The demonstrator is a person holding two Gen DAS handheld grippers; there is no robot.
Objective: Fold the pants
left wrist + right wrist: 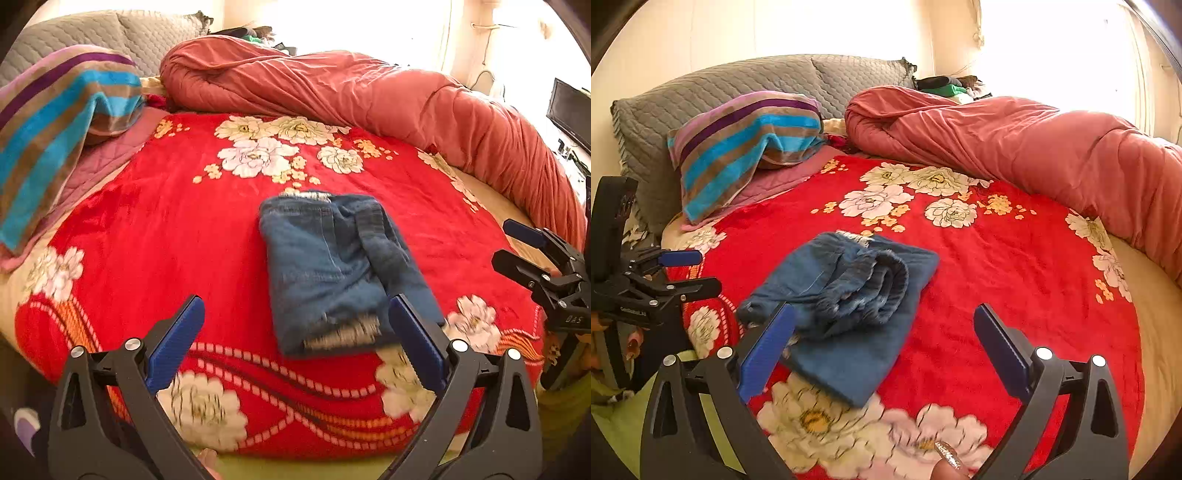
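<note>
Ahead of both tongs, on the red floral blanket [155, 236] that covers the bed, lie the blue denim pants [332, 266], folded into a compact bundle. Seen from the left wrist, the left tongs [295, 317] are spread wide with nothing between their blue pads [177, 343]; the pants sit just beyond the fingertips and toward the right pad, whose tip overlaps the bundle's near corner in the picture, though contact cannot be confirmed. Frayed pale hem edges show at the near end of the bundle and a light waistband edge at the far end.

From the right wrist, the right tongs [884, 317] are likewise released and hold nothing. The pants [857, 314] lie ahead and toward the left pad, a rolled, layered section resting on top of a flatter panel. The left tongs [690, 271] appear at the far left of this view, off the blanket's edge; the right tongs [513, 243] show at the far right edge of the left wrist view, also gaping.

Beyond the pants, farther from both tongs, a salmon-pink comforter [1015, 147] is bunched along the right side of the bed. A striped towel [738, 144] drapes over a pillow to the far left, with grey quilted pillows [738, 81] behind it against the wall. A painted fingernail [947, 454] shows at the bottom of the right wrist view.
</note>
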